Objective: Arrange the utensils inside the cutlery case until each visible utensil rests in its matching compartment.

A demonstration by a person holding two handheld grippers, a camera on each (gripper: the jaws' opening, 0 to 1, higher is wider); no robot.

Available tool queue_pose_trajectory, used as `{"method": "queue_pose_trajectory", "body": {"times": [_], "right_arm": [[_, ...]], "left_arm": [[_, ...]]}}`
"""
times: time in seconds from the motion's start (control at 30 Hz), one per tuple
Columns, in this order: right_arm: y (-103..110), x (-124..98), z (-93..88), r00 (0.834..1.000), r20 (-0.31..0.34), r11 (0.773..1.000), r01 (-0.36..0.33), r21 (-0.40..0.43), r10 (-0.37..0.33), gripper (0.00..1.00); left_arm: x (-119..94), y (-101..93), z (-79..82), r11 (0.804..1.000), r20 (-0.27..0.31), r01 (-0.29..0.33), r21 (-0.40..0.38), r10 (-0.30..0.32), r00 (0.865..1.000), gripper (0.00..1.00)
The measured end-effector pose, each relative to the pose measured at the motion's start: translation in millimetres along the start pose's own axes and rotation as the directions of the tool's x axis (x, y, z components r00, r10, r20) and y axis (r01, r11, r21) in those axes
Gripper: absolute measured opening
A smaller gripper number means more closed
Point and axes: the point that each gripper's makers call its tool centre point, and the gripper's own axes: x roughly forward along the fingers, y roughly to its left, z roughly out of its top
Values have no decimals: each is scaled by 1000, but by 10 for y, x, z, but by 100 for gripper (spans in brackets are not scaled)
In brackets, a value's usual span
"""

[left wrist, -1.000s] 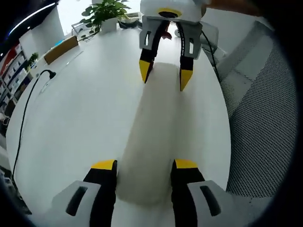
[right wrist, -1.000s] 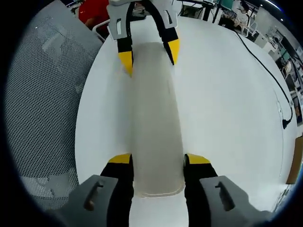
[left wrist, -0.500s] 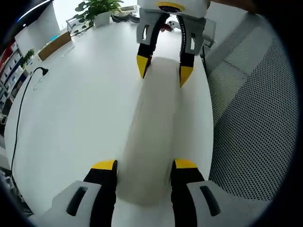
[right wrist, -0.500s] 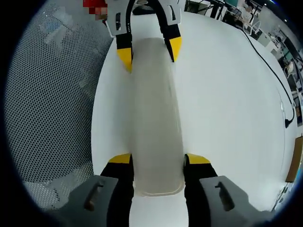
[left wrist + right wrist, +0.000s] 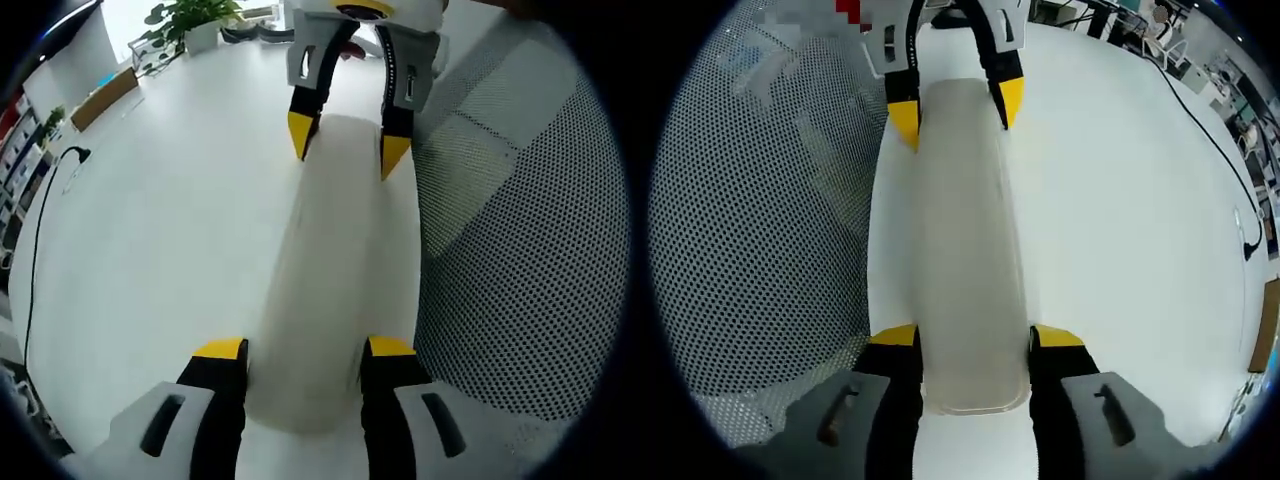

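A long, pale, translucent cutlery case (image 5: 330,250) is held lengthwise between both grippers, above the edge of the white table (image 5: 170,200). My left gripper (image 5: 306,348) is shut on its near end, yellow tips pressed against both sides. At the far end of the case the right gripper (image 5: 343,150) clamps it in the same way. In the right gripper view the case (image 5: 965,220) runs from my right gripper (image 5: 975,336) up to the left gripper (image 5: 955,110). The lid hides whatever is inside the case.
A grey mesh chair (image 5: 520,230) sits just off the table edge, beside the case, also seen as the chair (image 5: 760,220). A black cable (image 5: 45,220) runs along the far side of the table. A potted plant (image 5: 195,15) and a cardboard box (image 5: 100,97) stand at the back.
Both grippers and the case have shifted sideways toward the table edge; the mesh chair now takes up more of both views. The grip on the case is unchanged.
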Motion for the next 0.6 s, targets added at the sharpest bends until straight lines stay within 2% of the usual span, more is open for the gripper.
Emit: {"method": "queue_pose_trajectory", "body": {"times": [0.3,0.6], "right_arm": [[112,-1,-28,1000,-3,1000,0,1,0,40],[139,2,-37,1000,-17,1000,-1,1,1,40]], "left_arm": [[-12,-126,-18,1000,6,-2,-1,2,1000,45],[-8,-148,-22,1000,10,-4,-11,5,1000,46]]}}
